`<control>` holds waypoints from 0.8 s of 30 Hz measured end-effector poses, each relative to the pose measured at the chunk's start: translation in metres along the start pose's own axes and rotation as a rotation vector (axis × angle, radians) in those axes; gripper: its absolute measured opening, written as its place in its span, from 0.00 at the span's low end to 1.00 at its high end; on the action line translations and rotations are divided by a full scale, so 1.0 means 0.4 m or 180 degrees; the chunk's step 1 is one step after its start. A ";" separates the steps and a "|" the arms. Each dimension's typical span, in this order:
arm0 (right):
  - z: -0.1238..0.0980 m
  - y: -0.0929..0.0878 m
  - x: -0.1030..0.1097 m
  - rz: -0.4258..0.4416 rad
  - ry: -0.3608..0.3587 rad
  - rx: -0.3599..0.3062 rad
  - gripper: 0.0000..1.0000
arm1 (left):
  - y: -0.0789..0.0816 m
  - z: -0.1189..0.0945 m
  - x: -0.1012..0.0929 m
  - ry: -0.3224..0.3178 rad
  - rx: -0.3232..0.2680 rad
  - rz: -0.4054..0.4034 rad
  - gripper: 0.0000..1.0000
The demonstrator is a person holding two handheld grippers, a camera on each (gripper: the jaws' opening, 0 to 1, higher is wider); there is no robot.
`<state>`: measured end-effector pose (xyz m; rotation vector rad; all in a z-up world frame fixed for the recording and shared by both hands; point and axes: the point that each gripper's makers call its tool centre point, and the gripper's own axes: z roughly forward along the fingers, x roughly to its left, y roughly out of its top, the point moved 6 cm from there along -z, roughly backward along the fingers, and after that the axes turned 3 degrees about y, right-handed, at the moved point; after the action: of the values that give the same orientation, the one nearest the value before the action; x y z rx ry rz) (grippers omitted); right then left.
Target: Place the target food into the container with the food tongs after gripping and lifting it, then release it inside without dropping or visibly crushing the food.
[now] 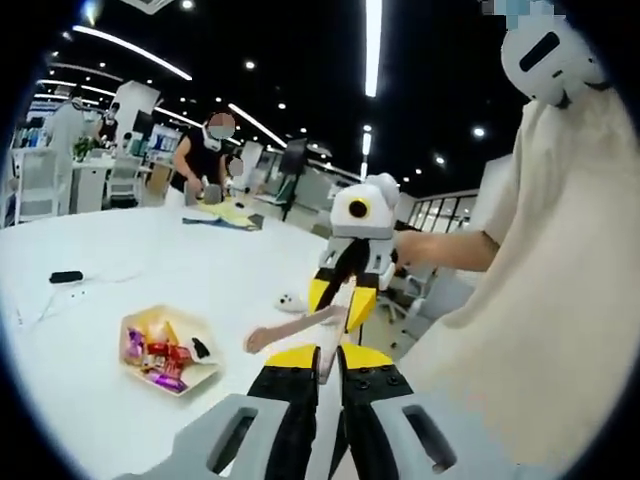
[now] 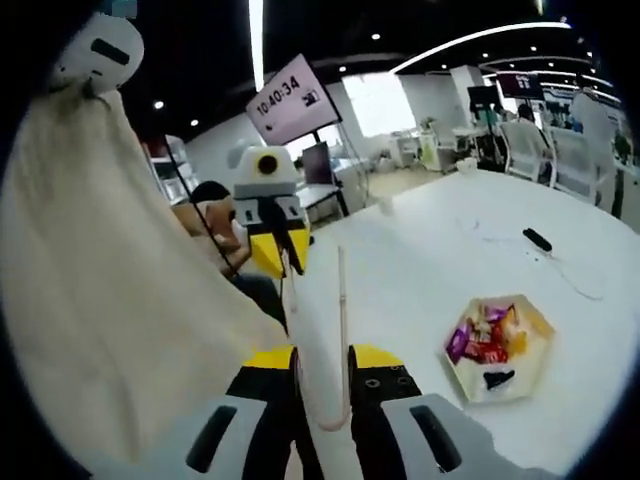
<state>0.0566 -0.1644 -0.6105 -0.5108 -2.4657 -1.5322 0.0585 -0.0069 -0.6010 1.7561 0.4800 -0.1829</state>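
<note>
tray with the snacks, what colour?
Pale yellow tray, hexagonal; clearest in the right gripper view.

Loose cream short-sleeved top (image 1: 540, 300) and a white headset (image 1: 548, 55) up top, plus grey-bodied grippers with black-and-yellow jaws, screw heads showing, slotted grey side pieces, white round-lens boxes.

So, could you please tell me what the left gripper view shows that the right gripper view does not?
Left gripper view: a person working in the background, and a small white object. Right gripper view: a tilted sign reading 10:40:34. Both: the hexagonal tray of wrapped snacks, the tongs, a black object on the white table, and the cream garment of the person holding the tools.
</note>
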 end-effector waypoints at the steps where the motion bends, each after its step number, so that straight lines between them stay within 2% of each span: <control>1: 0.001 -0.010 -0.006 0.0012 -0.0008 0.0060 0.19 | -0.009 0.004 0.001 0.0002 0.0023 -0.0023 0.05; 5: 0.016 -0.043 -0.014 -0.0049 -0.0029 0.0355 0.19 | -0.053 0.027 0.004 0.0044 0.0191 -0.0041 0.05; 8: 0.023 -0.064 -0.023 -0.0089 -0.0037 0.0472 0.19 | -0.073 0.036 0.008 0.0073 0.0241 -0.0065 0.05; 11: 0.029 -0.075 -0.030 -0.0127 -0.0047 0.0567 0.19 | -0.084 0.041 0.012 0.0095 0.0246 -0.0094 0.06; 12: 0.032 -0.080 -0.036 -0.0132 -0.0058 0.0586 0.19 | -0.098 0.045 0.018 0.0171 0.0294 -0.0115 0.06; 15: 0.044 -0.100 -0.049 -0.0159 -0.0062 0.0723 0.19 | -0.126 0.062 0.024 0.0207 0.0395 -0.0103 0.06; 20: 0.063 -0.140 -0.074 -0.0111 -0.0065 0.0869 0.19 | -0.168 0.081 0.045 0.0288 0.0458 -0.0205 0.07; 24: 0.073 -0.157 -0.082 -0.0092 -0.0087 0.0927 0.19 | -0.195 0.095 0.055 0.0407 0.0588 -0.0108 0.07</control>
<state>0.0631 -0.1699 -0.6864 -0.4476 -2.6647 -1.1517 0.0510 -0.0254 -0.6882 1.9490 0.6016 -0.1428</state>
